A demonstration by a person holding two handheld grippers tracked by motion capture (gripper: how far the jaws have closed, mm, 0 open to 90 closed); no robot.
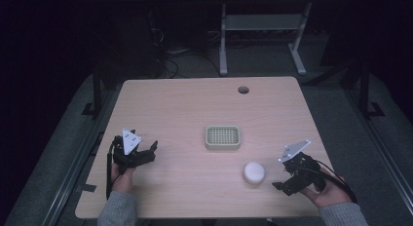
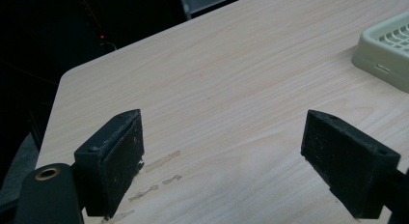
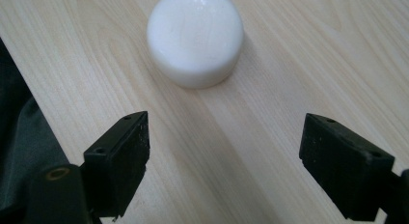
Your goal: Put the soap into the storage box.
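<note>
Both grippers are hovering at the table's (image 1: 185,97) near edge as I'm holding them: the left gripper (image 1: 146,153) is sitting wide apart over bare wood, and the right gripper (image 1: 287,175) is gaping wide too, facing the white puck (image 1: 253,172) just beyond its jaws. Farther in, the tray (image 1: 222,137) is lying near the middle, apart from the puck.
</note>
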